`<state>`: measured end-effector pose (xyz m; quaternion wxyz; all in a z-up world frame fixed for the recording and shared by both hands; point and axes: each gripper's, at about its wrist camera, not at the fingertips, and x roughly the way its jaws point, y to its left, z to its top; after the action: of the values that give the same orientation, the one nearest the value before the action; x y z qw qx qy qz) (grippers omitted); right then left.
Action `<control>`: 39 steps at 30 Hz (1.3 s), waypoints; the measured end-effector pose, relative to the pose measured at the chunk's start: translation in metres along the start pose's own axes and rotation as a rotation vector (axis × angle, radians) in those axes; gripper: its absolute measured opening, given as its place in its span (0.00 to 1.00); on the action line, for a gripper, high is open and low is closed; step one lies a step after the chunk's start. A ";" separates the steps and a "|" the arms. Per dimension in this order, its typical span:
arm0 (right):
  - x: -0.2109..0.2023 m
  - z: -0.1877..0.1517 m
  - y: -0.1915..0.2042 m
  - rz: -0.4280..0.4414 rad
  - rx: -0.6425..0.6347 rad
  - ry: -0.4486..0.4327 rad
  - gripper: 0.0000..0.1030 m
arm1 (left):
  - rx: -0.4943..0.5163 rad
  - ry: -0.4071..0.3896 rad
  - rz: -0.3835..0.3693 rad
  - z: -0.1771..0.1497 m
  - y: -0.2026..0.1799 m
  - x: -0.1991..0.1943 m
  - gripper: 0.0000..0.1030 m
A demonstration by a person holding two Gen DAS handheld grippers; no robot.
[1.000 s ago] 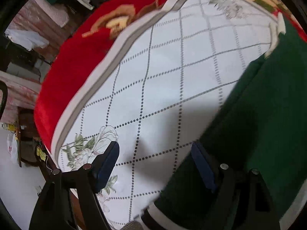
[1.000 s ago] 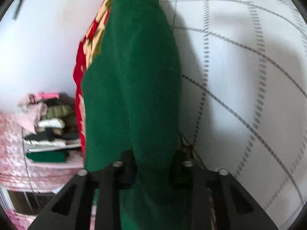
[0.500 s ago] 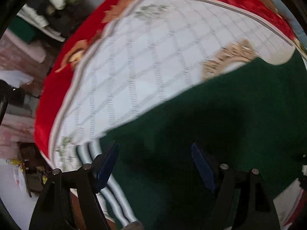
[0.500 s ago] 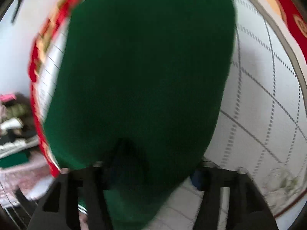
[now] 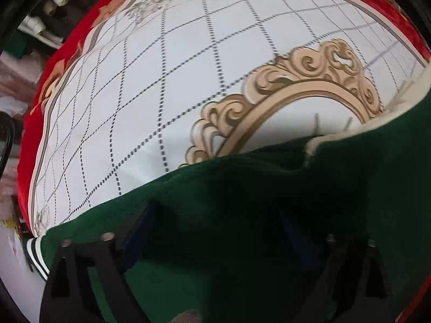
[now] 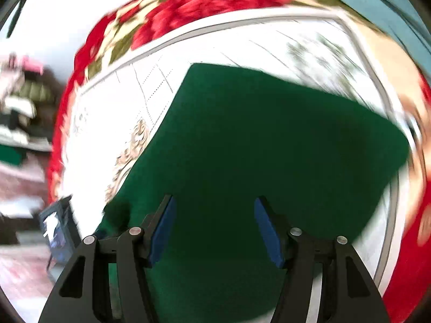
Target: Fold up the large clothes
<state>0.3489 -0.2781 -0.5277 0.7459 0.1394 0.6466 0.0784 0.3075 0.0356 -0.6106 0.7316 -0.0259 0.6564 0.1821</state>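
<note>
The dark green fleece garment [image 6: 269,148] lies spread on the white quilted bedcover with a dotted diamond grid [image 5: 161,86]. The left gripper [image 5: 215,231] has just been opening, its fingers wide apart over the cloth without pinching it. The right gripper [image 6: 214,228] hangs above the garment, fingers apart, gripping nothing.

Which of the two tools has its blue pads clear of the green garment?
The right tool: pads open above the green garment; the left tool's sit under cloth.

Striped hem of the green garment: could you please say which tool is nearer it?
Left. The left tool, jaws just opened and empty, hovers beside the striped hem. The right tool, jaws just opened and empty, is over the plain green garment, no hem in its view.
</note>
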 end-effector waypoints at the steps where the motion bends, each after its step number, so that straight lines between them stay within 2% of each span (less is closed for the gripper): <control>1: 0.010 0.011 -0.001 -0.014 -0.005 0.010 0.59 | 0.001 -0.010 -0.004 -0.002 0.002 -0.001 0.99; 6: 0.075 0.088 -0.008 -0.117 -0.059 0.070 0.59 | -0.039 -0.031 -0.032 -0.008 0.015 -0.003 0.99; 8: 0.095 0.098 -0.017 -0.111 -0.038 0.115 0.62 | -0.057 -0.033 -0.029 -0.006 0.021 -0.006 0.99; 12: 0.088 0.109 -0.011 -0.138 -0.027 0.146 0.63 | -0.156 -0.057 -0.010 -0.015 0.061 -0.040 0.99; 14: 0.065 0.103 -0.005 -0.087 -0.022 0.136 0.63 | -0.219 -0.074 0.018 -0.030 0.093 -0.063 0.99; 17: 0.029 0.070 0.010 0.011 -0.049 0.122 0.63 | -0.267 -0.077 0.123 -0.056 0.137 -0.079 0.99; 19: 0.016 0.041 0.019 0.062 -0.066 0.133 0.63 | -0.281 -0.035 0.200 -0.070 0.165 -0.065 0.99; 21: 0.014 0.014 0.029 0.100 -0.065 0.169 0.63 | -0.294 0.048 0.288 -0.082 0.187 -0.031 1.00; 22: 0.016 -0.002 0.034 0.104 -0.069 0.185 0.63 | -0.338 0.095 0.272 -0.090 0.204 -0.009 1.00; 23: 0.023 -0.016 0.038 0.096 -0.080 0.207 0.63 | -0.386 0.111 0.213 -0.095 0.216 0.009 1.00; 24: 0.033 -0.028 0.048 0.075 -0.090 0.216 0.63 | -0.460 0.142 0.121 -0.099 0.230 0.027 1.00; 26: 0.038 -0.049 0.056 0.015 -0.130 0.195 0.63 | -0.517 0.158 0.066 -0.097 0.239 0.031 1.00; 28: 0.036 -0.051 0.061 -0.026 -0.153 0.186 0.63 | -0.521 0.168 0.058 -0.096 0.240 0.019 1.00; 29: 0.030 -0.052 0.061 -0.025 -0.139 0.190 0.63 | -0.537 0.147 0.036 -0.101 0.243 0.005 1.00; 31: 0.020 -0.053 0.064 0.036 -0.105 0.218 0.63 | -0.557 0.103 0.000 -0.114 0.253 -0.024 1.00; 33: 0.012 -0.059 0.070 0.089 -0.087 0.243 0.63 | -0.576 0.065 -0.006 -0.138 0.266 -0.056 1.00; 35: 0.008 -0.072 0.086 0.132 -0.112 0.281 0.63 | -0.595 0.060 -0.022 -0.160 0.277 -0.069 0.99; 37: 0.014 -0.088 0.091 0.175 -0.120 0.327 0.63 | -0.600 0.099 -0.051 -0.189 0.278 -0.067 0.99; 39: 0.039 -0.108 0.083 0.137 -0.121 0.379 0.62 | -0.590 0.168 -0.077 -0.197 0.266 -0.051 0.98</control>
<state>0.2535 -0.1758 -0.5522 0.6110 0.1208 0.7583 0.1924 0.0364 0.2172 -0.5345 0.6423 -0.2770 0.6318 0.3340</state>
